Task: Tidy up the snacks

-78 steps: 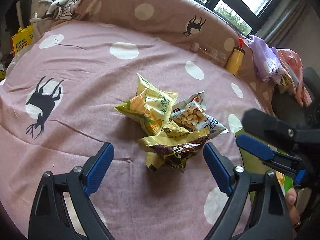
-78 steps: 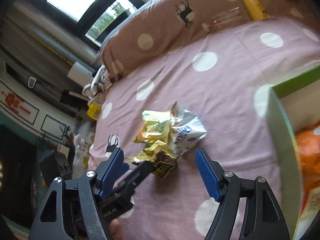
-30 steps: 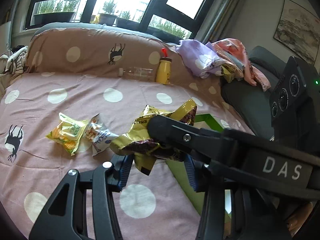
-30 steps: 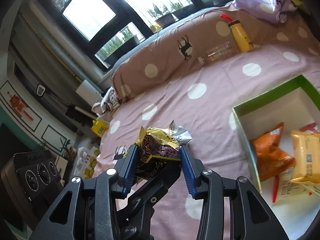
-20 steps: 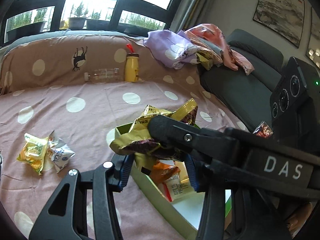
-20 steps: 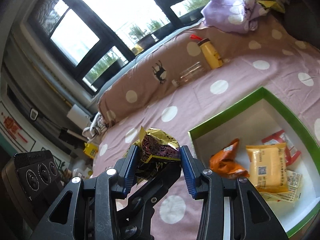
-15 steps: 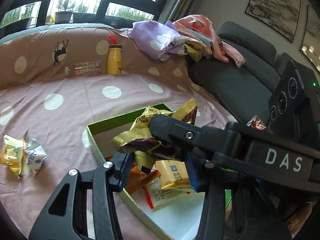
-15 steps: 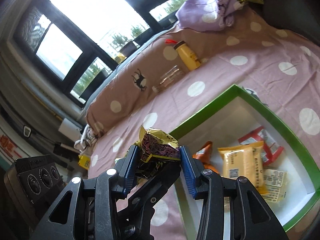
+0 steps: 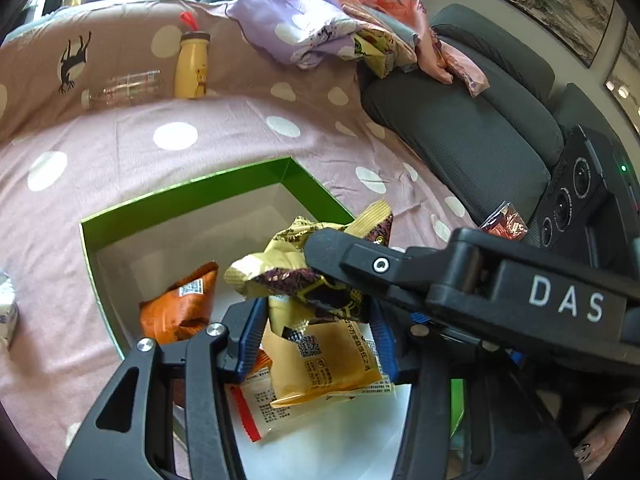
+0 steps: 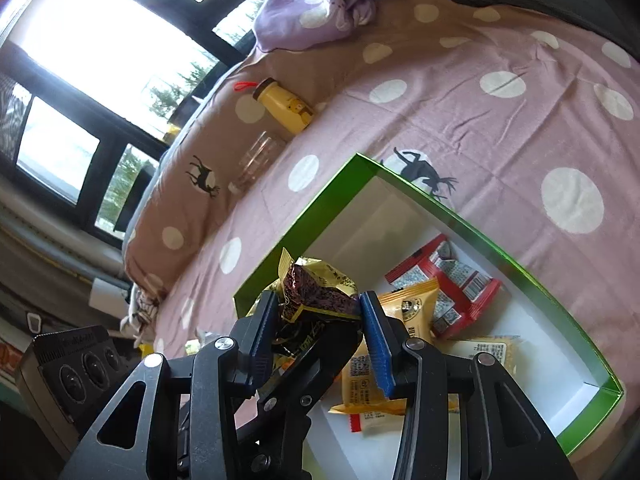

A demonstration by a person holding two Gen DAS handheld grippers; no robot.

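Note:
Both grippers are shut together on one crumpled gold and dark purple snack bag [image 9: 296,272] [image 10: 318,290]. My left gripper [image 9: 316,332] and my right gripper [image 10: 320,320] hold it above the green-edged white box [image 9: 180,192] [image 10: 480,232]. The box holds an orange packet [image 9: 180,308], a yellow packet [image 9: 320,360] [image 10: 404,308], a red packet [image 10: 444,276] and a white-and-red packet [image 9: 264,408]. The right gripper's black body crosses the left wrist view at right.
The box lies on a pink polka-dot sheet [image 9: 168,136]. A yellow bottle [image 9: 192,68] [image 10: 284,108] and a clear bottle [image 9: 120,88] lean at the bolster. A grey sofa [image 9: 460,132] with piled clothes [image 9: 320,32] stands at right. A silver snack bag [image 9: 6,312] shows at the left edge.
Both grippers carried the gold and purple bag from the bed's snack pile rightward to above the green box. The jaws stayed shut on it over the last second.

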